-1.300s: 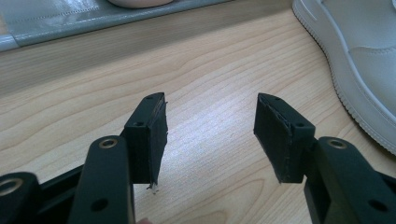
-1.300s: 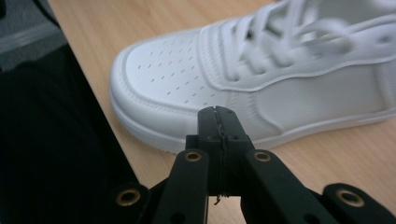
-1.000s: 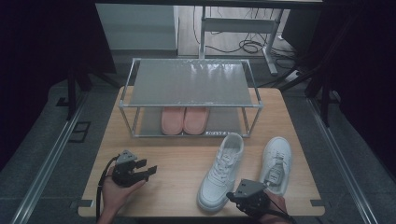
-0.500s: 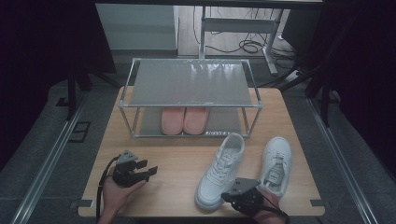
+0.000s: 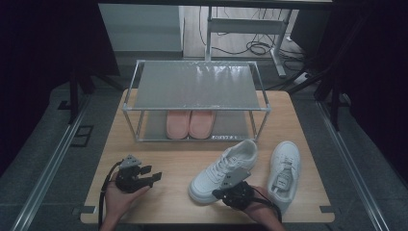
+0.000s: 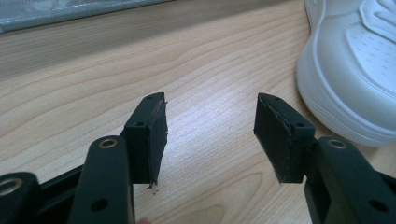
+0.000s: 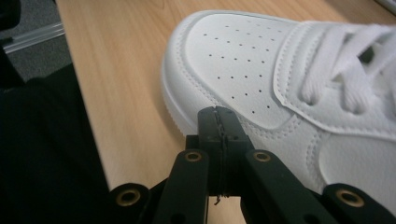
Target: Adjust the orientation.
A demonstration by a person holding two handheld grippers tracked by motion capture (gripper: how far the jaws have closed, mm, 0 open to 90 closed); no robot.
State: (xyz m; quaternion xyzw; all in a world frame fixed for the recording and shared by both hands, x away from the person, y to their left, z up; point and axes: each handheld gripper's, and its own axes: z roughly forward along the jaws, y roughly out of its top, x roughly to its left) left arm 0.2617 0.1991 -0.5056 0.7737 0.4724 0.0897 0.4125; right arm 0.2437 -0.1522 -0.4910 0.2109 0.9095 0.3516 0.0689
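Two white sneakers lie on the wooden table [image 5: 159, 192]. The left sneaker [image 5: 223, 169] is angled toward the front left; the other sneaker [image 5: 284, 173] lies to its right. My right gripper [image 5: 222, 195] is shut with nothing between its jaws, tips against the side of the left sneaker [image 7: 289, 88] near its toe. My left gripper [image 5: 153, 177] rests at the front left, held by a hand, jaws open and empty over bare wood, with the sneaker's toe [image 6: 355, 70] at the right of its view.
A metal shoe rack [image 5: 197, 84] with a grey top shelf stands at the back of the table. A pair of pink shoes [image 5: 190, 122] sits on its lower shelf. Cables and a desk frame lie on the floor behind.
My right gripper has moved left along the table's front edge to the left sneaker's side. That sneaker's toe has shifted slightly left. The left gripper has stayed put.
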